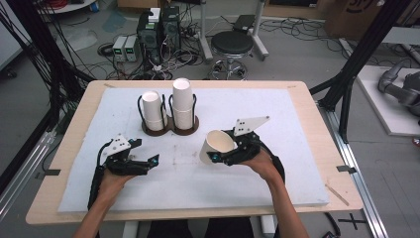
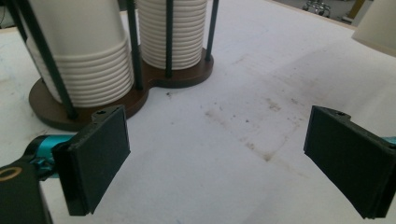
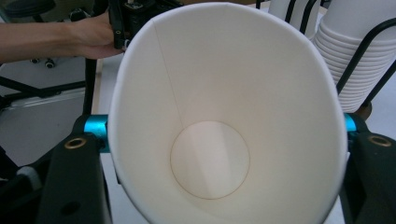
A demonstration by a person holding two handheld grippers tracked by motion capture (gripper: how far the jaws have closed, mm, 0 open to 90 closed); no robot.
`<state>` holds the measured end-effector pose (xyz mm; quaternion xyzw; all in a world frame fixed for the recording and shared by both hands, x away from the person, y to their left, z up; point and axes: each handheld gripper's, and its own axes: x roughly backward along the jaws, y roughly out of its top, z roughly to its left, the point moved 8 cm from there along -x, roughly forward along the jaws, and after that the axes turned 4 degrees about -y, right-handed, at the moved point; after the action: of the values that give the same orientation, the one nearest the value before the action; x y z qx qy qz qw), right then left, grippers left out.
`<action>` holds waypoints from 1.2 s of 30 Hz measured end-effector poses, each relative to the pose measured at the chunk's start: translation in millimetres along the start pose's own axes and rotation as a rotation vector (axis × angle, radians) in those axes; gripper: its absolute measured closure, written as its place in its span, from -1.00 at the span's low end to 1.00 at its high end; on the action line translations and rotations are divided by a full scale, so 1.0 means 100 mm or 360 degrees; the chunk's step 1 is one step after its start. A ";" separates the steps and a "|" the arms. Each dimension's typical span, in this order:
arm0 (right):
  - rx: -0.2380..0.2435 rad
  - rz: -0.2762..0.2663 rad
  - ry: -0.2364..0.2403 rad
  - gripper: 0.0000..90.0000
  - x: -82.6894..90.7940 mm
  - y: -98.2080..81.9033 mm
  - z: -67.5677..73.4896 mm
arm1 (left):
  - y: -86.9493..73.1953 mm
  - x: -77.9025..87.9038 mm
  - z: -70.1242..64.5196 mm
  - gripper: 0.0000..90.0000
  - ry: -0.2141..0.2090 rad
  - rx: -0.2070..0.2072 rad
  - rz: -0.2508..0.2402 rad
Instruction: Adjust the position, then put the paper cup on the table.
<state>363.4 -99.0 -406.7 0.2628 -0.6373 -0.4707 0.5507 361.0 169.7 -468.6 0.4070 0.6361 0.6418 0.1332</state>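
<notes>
Two bare forearms, no sleeves. Each hand grips a black gripper: left gripper [image 1: 130, 159], right gripper [image 1: 233, 151]. Flat black rectangular jaws, teal metal collars at their bases, brass-ringed screw holes in the black arms. Pale three-cornered plate with dark dots on top of each. Black cables trail back along both wrists.

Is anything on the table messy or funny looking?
The white mat has brownish smudges near its middle. The two cup stacks in the holder are uneven heights. The paper cup in the right gripper looks squeezed oval.
</notes>
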 end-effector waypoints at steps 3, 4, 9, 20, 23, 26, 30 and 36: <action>-0.0007 0.0005 -0.0013 -0.31 0.02 -0.02 -0.03 | -0.02 0.03 0.03 -0.85 0.0015 0.0020 -0.0014; -0.0012 0.0004 -0.0015 -0.31 0.02 -0.03 -0.03 | -0.02 0.04 0.05 -0.85 0.0019 0.0016 -0.0011; -0.0030 -0.0001 -0.0022 -0.31 0.04 -0.04 -0.05 | -0.02 0.07 0.07 -0.85 0.0043 0.0026 -0.0024; -0.0023 0.0002 -0.0029 -0.31 0.05 -0.05 -0.06 | -0.04 0.05 0.08 -0.85 0.0045 0.0030 -0.0010; -0.0027 0.0003 -0.0027 -0.31 0.05 -0.05 -0.05 | -0.04 0.06 0.08 -0.85 0.0047 0.0024 -0.0008; -0.0030 0.0001 -0.0031 -0.31 0.06 -0.05 -0.05 | -0.05 0.05 0.09 -0.85 0.0050 0.0029 -0.0010; -0.0034 0.0010 -0.0036 -0.31 0.05 -0.06 -0.06 | -0.06 0.05 0.11 -0.85 0.0059 0.0028 -0.0002; -0.0033 0.0024 -0.0062 -0.31 0.03 -0.07 -0.09 | -0.08 0.05 0.13 -0.85 0.0069 0.0036 -0.0005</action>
<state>370.1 -107.7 -412.1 0.2430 -0.6450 -0.4782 0.5444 364.2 183.2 -475.9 0.3935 0.6467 0.6431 0.1158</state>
